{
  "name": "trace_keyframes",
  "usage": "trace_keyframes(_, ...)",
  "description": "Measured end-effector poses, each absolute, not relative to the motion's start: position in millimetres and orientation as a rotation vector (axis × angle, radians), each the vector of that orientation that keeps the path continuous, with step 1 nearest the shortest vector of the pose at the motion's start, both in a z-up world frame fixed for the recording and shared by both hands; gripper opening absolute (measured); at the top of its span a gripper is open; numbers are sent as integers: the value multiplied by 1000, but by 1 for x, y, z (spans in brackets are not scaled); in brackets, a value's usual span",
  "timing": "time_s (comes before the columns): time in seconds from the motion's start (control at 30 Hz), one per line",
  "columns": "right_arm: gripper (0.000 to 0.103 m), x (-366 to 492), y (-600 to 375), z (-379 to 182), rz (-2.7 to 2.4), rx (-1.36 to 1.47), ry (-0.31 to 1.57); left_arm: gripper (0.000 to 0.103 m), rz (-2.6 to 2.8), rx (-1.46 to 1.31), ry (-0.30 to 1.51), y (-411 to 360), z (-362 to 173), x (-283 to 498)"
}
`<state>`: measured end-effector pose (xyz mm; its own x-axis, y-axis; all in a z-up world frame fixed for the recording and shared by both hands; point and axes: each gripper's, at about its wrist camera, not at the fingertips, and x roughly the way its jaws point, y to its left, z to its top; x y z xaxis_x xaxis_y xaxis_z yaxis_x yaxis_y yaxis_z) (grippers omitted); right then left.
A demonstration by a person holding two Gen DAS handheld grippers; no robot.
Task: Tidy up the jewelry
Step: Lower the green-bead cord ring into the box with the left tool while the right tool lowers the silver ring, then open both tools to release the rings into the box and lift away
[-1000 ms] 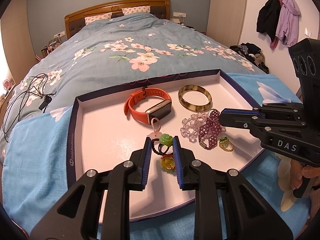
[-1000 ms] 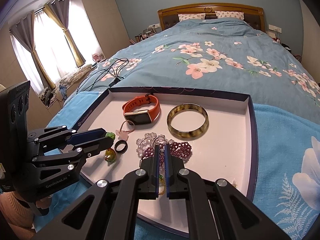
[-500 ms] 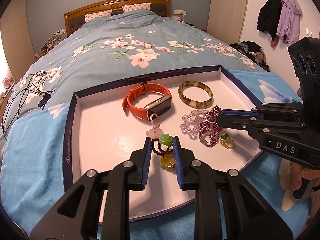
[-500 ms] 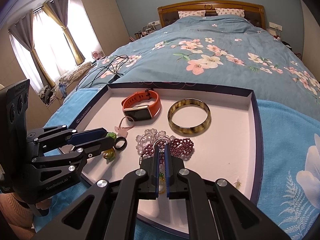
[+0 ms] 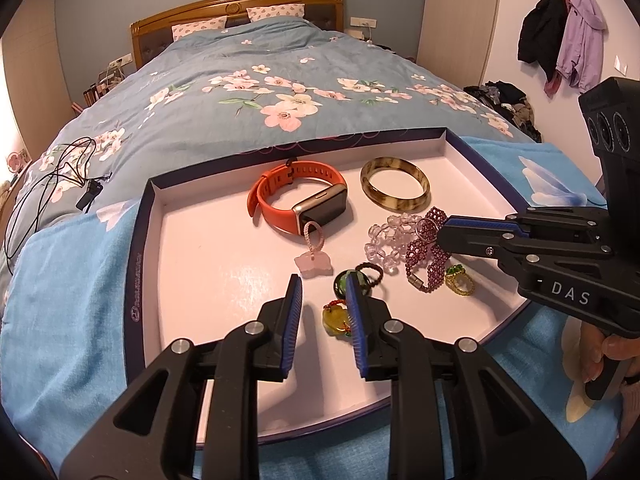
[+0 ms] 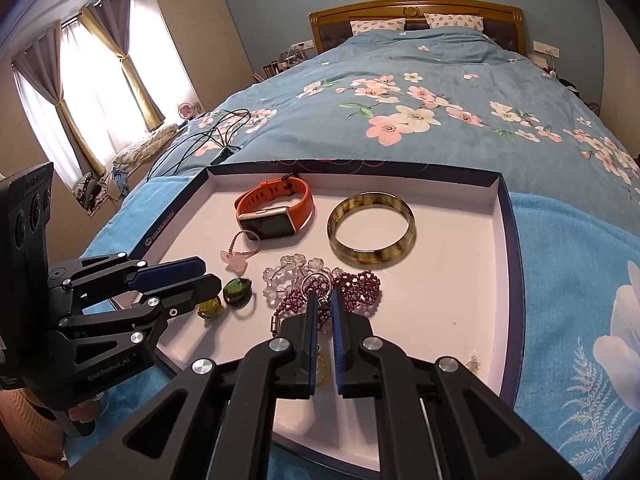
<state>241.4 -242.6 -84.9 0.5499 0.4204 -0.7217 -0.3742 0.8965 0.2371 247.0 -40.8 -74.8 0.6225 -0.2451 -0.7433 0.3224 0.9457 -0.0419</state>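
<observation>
Left tool (image 5: 320, 292), slightly spread and empty: the green ring (image 5: 341, 284), previously between its jaws, lies at its 3 o'clock. Right tool (image 6: 324, 300) opening over the purple bracelet (image 6: 360, 282) between its jaws; both pieces probably placed.

White tray (image 6: 496, 240) on a blue flowery bed (image 6: 440, 92), orange watch (image 6: 276, 212), brown striped bangle (image 6: 372, 232), clear beads (image 6: 296, 272), purple beads (image 6: 356, 284), right gripper (image 6: 323, 300) opening a little over the purple beads, left gripper (image 6: 200, 276) beside a green ring (image 6: 237, 292).
</observation>
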Motion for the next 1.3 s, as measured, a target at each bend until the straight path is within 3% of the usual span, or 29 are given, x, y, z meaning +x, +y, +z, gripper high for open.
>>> trace_keyframes(0.17,16,237,-243,-82,457,50,855,30,-321,96,835,-41,-75,247)
trace_keyframes(0.23,23,235,-244,-80,449,49,845,33,-321,91,829,-41,-72,244)
trace_keyframes(0.3,39,233,-247,-77,437,53,831,40,-317,87,822,-40,-69,242)
trace_keyframes(0.37,41,230,-249,-74,429,55,818,46,-314,77,814,-38,-66,239)
trace_keyframes(0.47,55,224,-253,-69,418,60,796,49,-305,76,801,-38,-59,233)
trace_keyframes(0.53,61,217,-255,-67,413,58,781,61,-304,72,782,-35,-54,226)
trace_keyframes(0.57,65,213,-256,-65,409,54,770,71,-298,72,773,-34,-52,222)
trace_keyframes(0.67,80,199,-260,-59,391,52,735,80,-287,62,734,-27,-42,204)
trace_keyframes(0.77,85,186,-264,-55,371,47,703,96,-255,48,690,-20,-33,187)
trace_keyframes(0.9,95,166,-267,-47,340,29,640,97,-215,25,629,-9,-23,166)
trace_keyframes(1.3,96,95,-264,-29,266,-60,423,97,-116,-12,442,19,0,93)
